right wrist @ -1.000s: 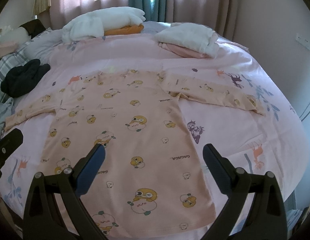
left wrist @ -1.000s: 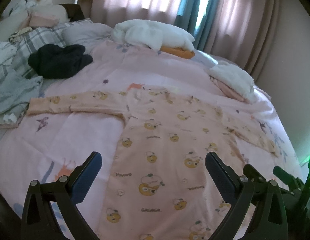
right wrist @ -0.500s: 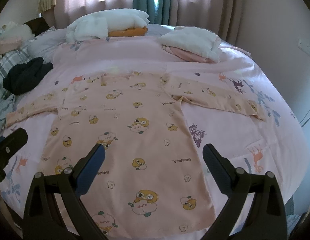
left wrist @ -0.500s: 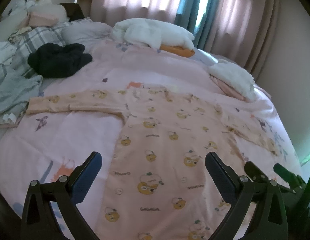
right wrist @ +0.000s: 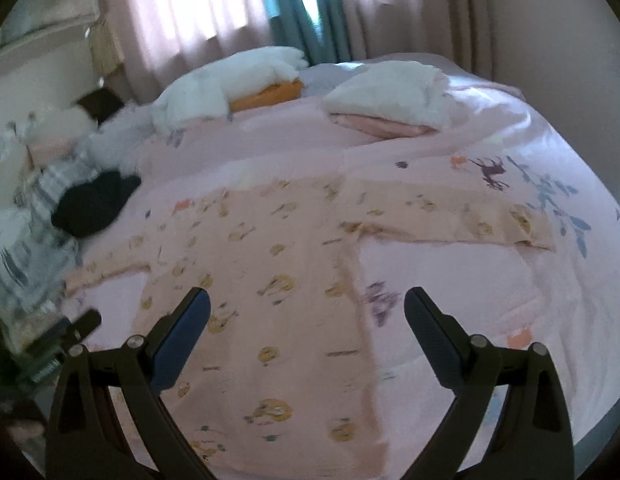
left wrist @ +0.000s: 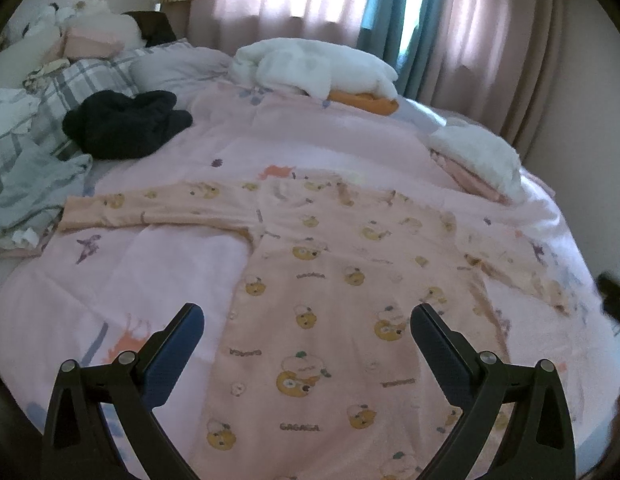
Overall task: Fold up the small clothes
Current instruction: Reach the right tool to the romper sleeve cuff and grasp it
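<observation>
Shirt [left wrist: 350, 280] flat, both tools wide, empty

The right gripper [right wrist: 306, 316] swings toward the shirt's right sleeve [right wrist: 462, 216], which now sits nearer the middle of its blurred view. The pink shirt [left wrist: 350, 300] lies a little lower in the left wrist view. In that view the right gripper's body slips toward the right edge [left wrist: 612, 292].

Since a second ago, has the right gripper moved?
Yes. The right gripper has swung right: the folded white pile and black garment sit further left in its blurred view. Jaws open.
</observation>
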`<state>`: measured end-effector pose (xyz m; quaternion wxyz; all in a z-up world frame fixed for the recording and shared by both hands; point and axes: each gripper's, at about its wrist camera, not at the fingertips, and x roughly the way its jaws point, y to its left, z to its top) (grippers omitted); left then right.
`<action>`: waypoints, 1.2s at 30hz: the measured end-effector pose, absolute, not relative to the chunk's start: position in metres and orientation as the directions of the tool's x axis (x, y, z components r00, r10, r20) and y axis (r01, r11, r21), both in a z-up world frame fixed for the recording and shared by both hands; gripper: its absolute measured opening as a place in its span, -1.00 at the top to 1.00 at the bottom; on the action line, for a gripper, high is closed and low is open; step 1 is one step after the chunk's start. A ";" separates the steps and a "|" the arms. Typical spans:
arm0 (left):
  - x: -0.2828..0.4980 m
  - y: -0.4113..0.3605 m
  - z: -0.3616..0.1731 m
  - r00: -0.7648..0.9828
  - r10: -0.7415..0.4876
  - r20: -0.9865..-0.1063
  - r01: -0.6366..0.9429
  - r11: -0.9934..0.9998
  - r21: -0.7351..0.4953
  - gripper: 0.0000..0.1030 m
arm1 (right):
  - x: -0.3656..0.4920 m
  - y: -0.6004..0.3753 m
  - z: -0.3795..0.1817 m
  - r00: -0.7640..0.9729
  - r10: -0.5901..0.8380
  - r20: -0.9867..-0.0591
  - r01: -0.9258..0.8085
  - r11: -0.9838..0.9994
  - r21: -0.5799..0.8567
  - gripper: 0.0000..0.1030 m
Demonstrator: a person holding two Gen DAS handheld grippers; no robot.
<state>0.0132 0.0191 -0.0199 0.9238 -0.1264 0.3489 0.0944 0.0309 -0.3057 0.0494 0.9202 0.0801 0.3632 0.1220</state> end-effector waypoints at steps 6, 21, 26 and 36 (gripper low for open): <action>0.022 0.013 -0.027 0.725 0.085 -0.683 -0.265 0.950 -0.163 -0.98 | 0.076 -0.432 0.045 0.705 0.287 -0.649 0.021 0.906 0.424 -0.89; 0.050 0.001 -0.048 0.701 0.136 -0.700 -0.291 0.951 -0.107 -0.98 | 0.184 -0.591 -0.069 0.613 0.224 -0.758 0.398 0.741 0.541 -0.46; 0.056 -0.001 -0.054 0.686 0.157 -0.711 -0.296 0.952 -0.076 -0.98 | 0.191 -0.589 -0.076 0.636 0.272 -0.722 0.359 0.724 0.589 -0.26; 0.051 0.000 -0.048 0.703 0.132 -0.699 -0.276 0.956 -0.097 -0.98 | 0.194 -0.585 -0.080 0.631 0.191 -0.752 0.419 0.732 0.537 0.84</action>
